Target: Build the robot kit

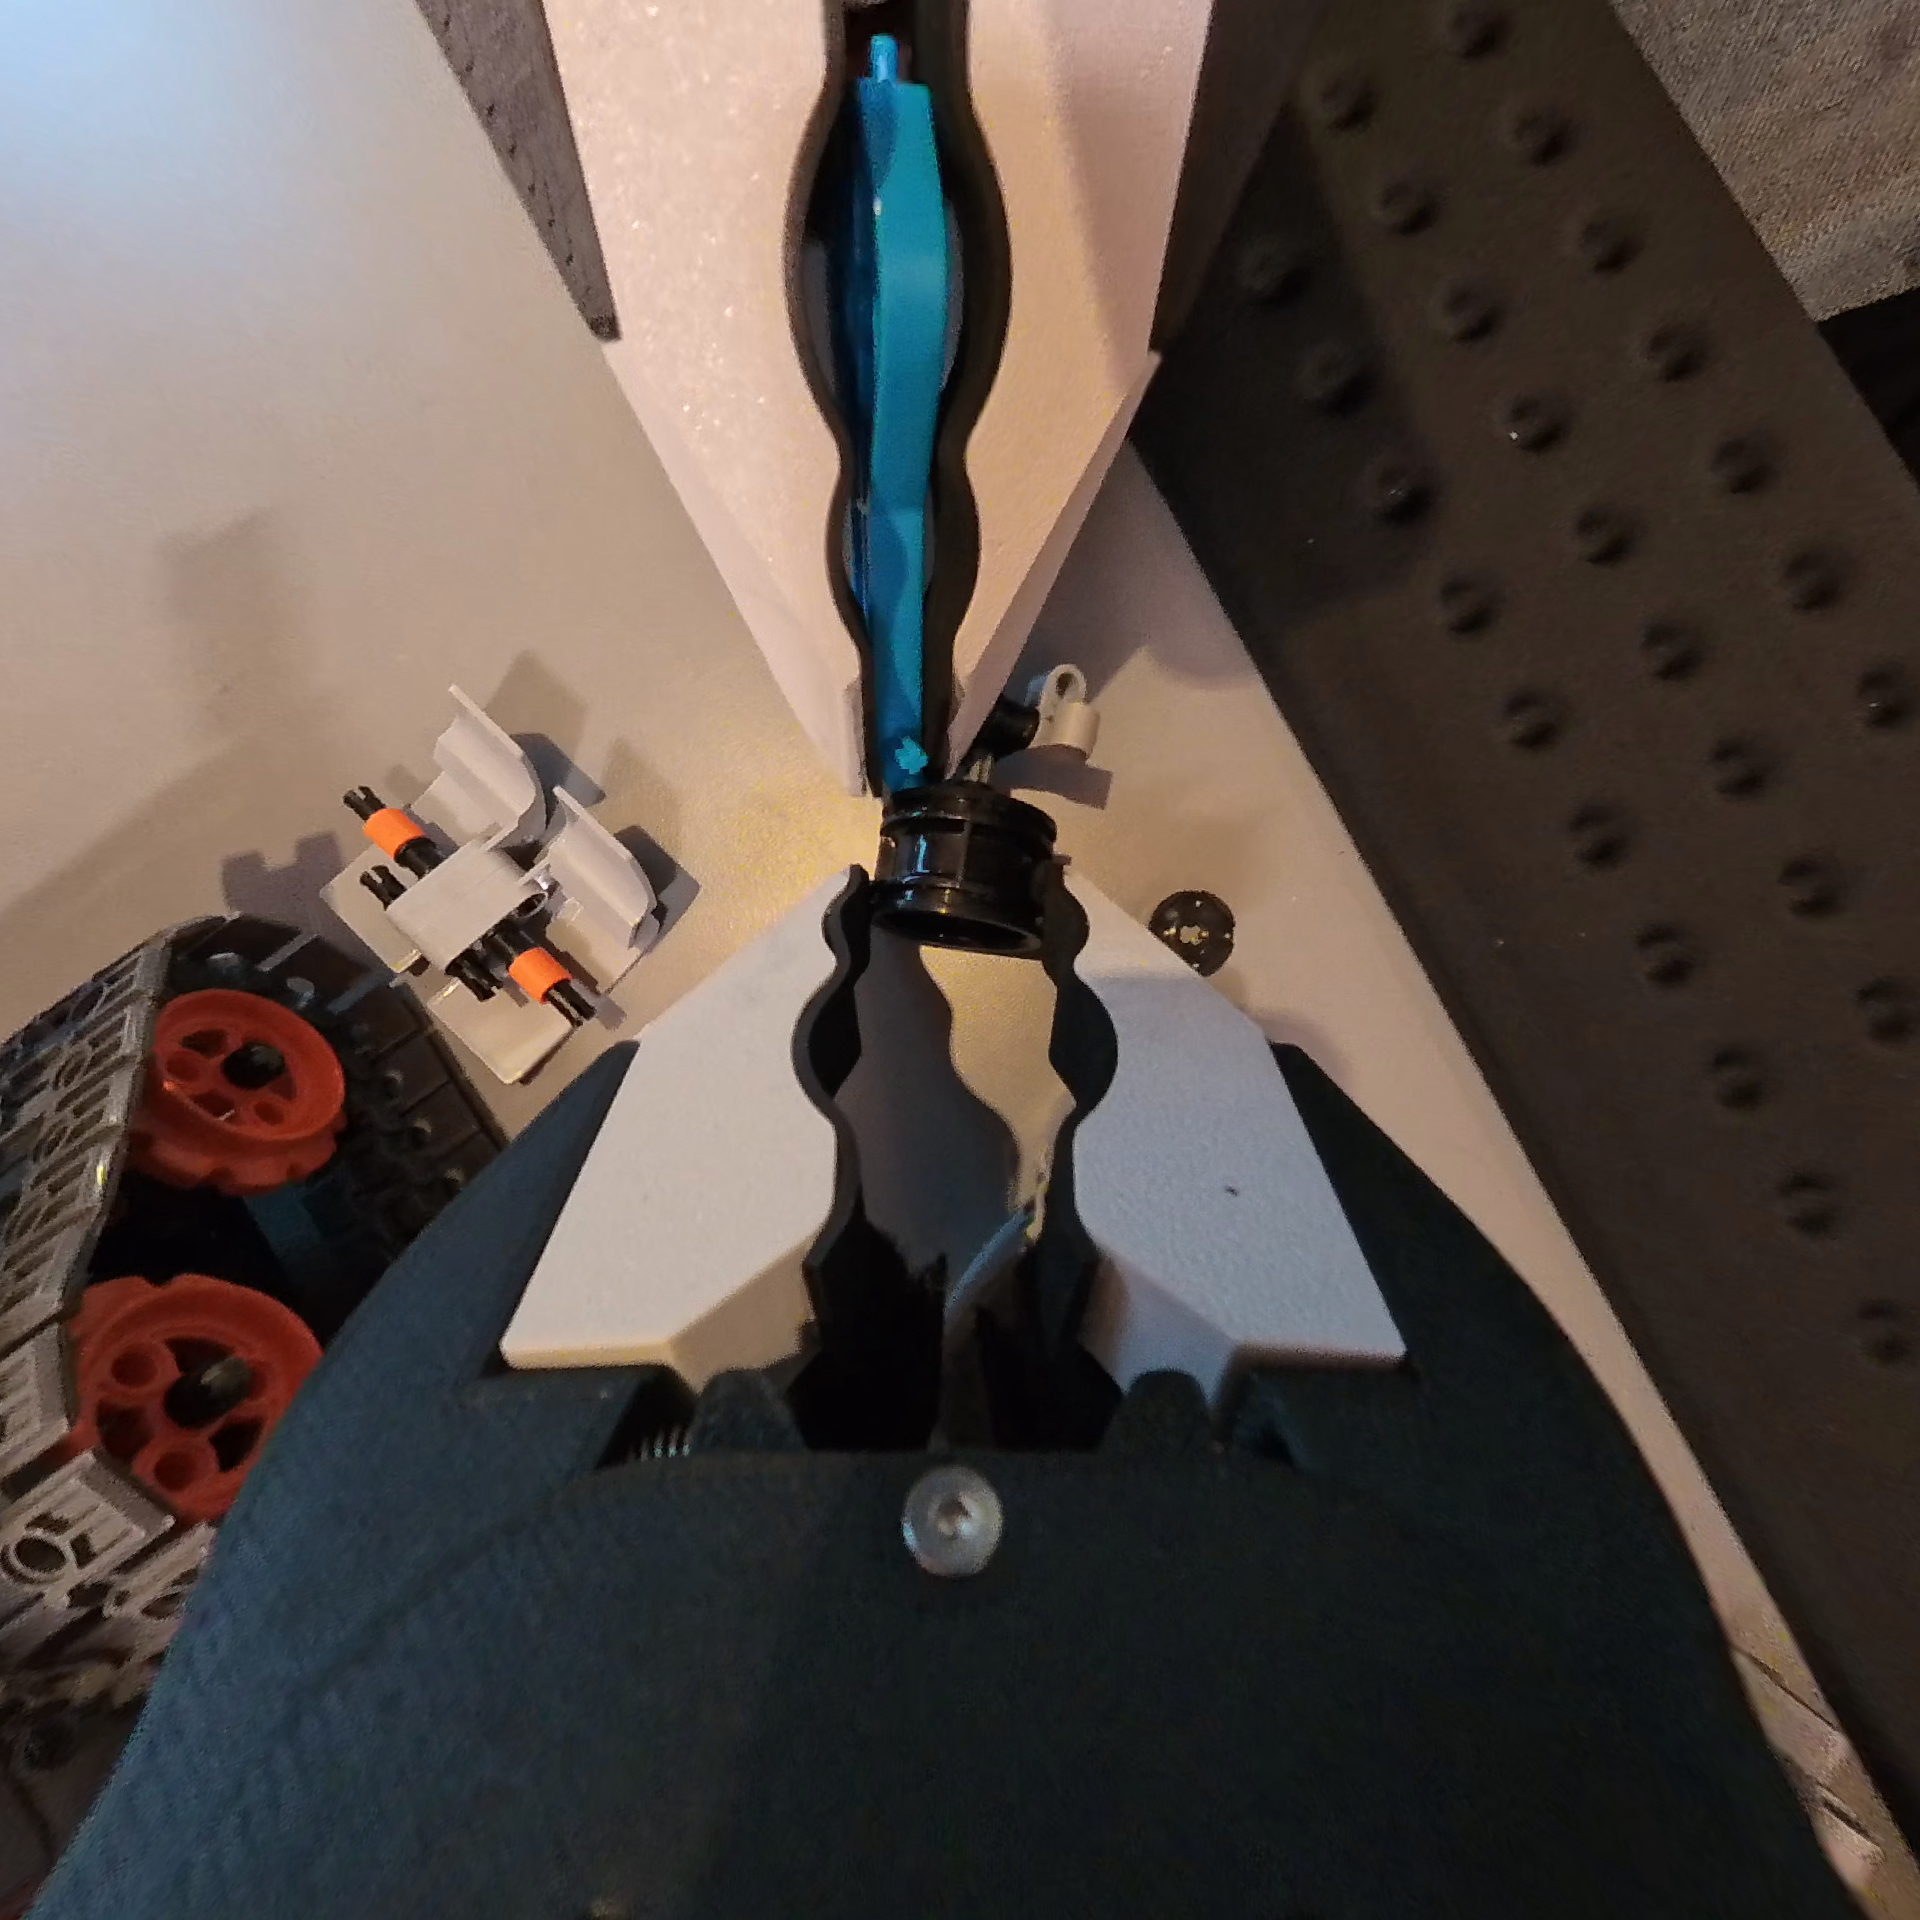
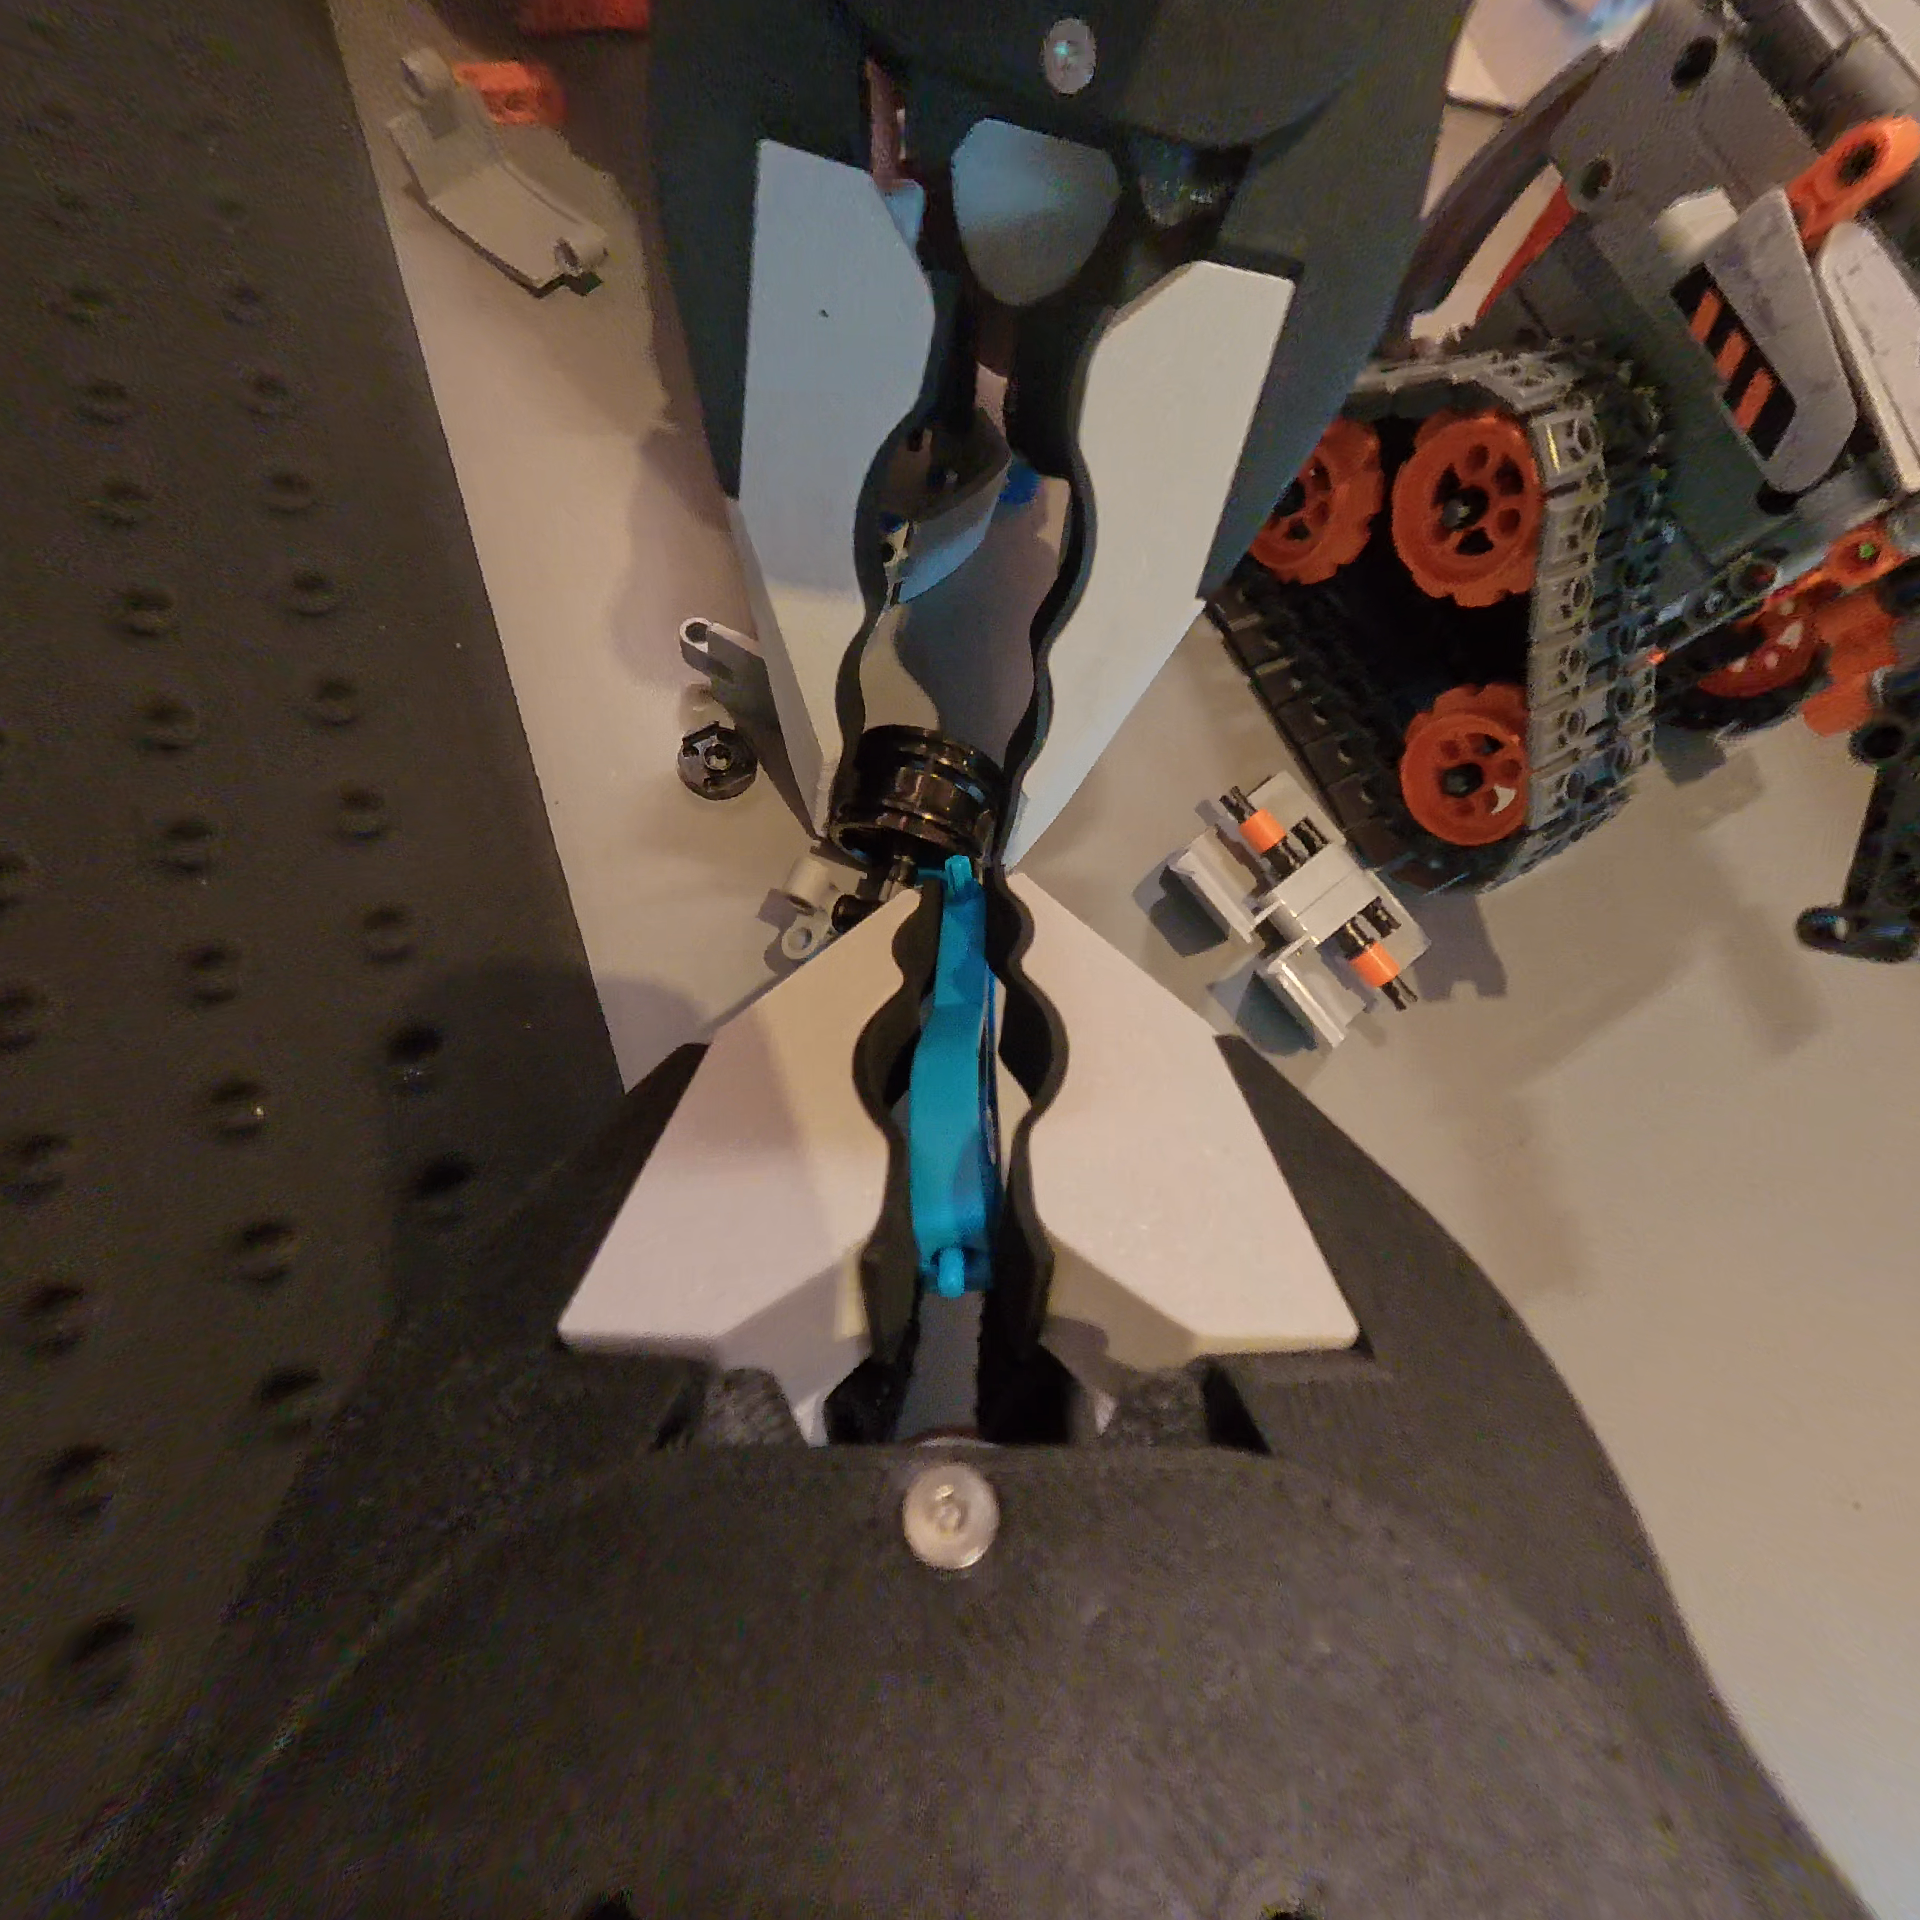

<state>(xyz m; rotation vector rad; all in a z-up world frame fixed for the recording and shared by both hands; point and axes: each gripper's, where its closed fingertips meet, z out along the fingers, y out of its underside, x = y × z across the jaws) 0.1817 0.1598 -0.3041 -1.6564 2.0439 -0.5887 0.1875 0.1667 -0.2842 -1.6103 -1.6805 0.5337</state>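
Left tongs pinching a glossy black ridged plastic wheel hub at the tips; right tongs clamped along a slim turquoise plastic lever tool, nose touching the hub. Light, rigid, probably slippery; best gripped across ridges. Beyond, on the pale worktop, a grey tracked brick vehicle with orange wheels.

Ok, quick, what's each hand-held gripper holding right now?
Left hand-held gripper: shut on the black wheel hub, pinched at its fingertips.
Right hand-held gripper: shut on the blue tool, held along its fingers.

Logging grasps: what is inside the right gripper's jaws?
A blue lever-shaped piece is clamped lengthwise in the right gripper; its far side is hidden by the fingers.
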